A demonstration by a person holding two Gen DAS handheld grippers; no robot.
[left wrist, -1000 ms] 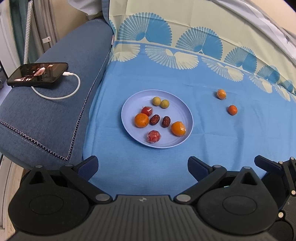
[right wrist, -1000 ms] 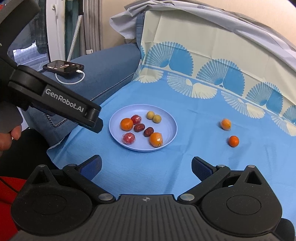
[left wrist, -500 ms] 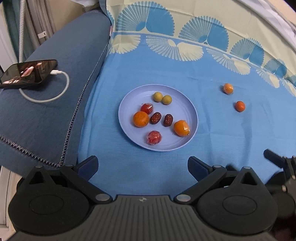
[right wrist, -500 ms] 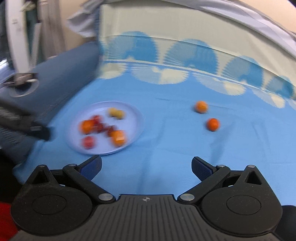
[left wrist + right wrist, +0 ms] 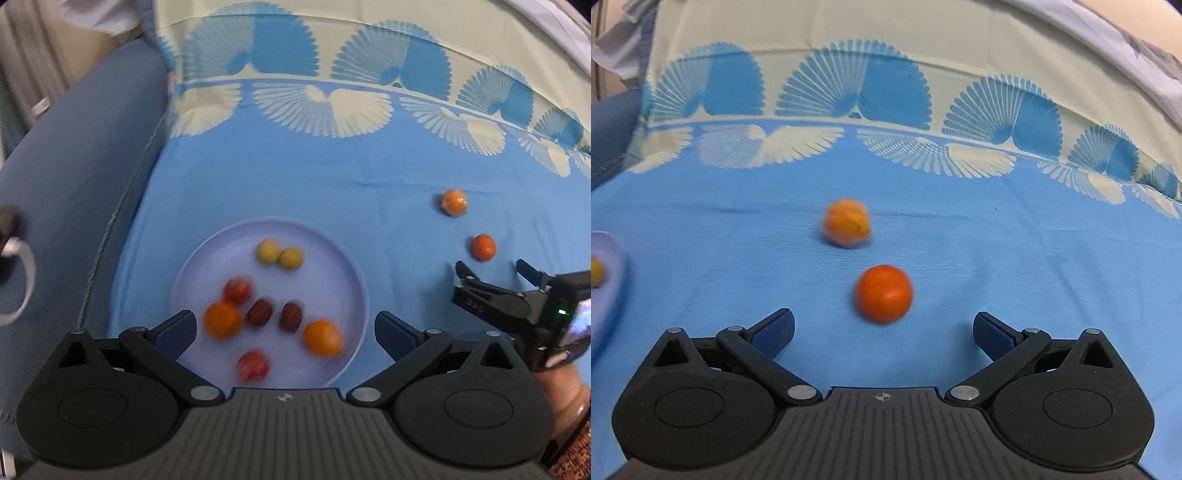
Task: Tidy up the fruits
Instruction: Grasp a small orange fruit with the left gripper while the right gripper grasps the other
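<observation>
A lilac plate (image 5: 343,266) on the blue cloth holds several small fruits: two yellow-green, two dark red dates, two orange, two red. My left gripper (image 5: 284,330) hovers open over the plate's near half, holding nothing. Two loose fruits lie on the cloth to the right: a wrapped orange one (image 5: 454,201) (image 5: 847,222) and a deep-orange one (image 5: 483,247) (image 5: 884,292). My right gripper (image 5: 493,271) (image 5: 882,332) is open just short of the deep-orange fruit, which sits centred ahead of its gap. The plate's edge (image 5: 609,280) shows at the right wrist view's far left.
A dark blue sofa arm (image 5: 74,184) rises left of the cloth, with a white cable (image 5: 22,284) lying on it. The fan-patterned cloth climbs the backrest (image 5: 369,55) behind. A hand (image 5: 565,391) holds the right gripper at the lower right.
The left gripper moved forward over the plate. The right gripper swung right and forward, closing in on the deep-orange fruit. Both stayed open.
</observation>
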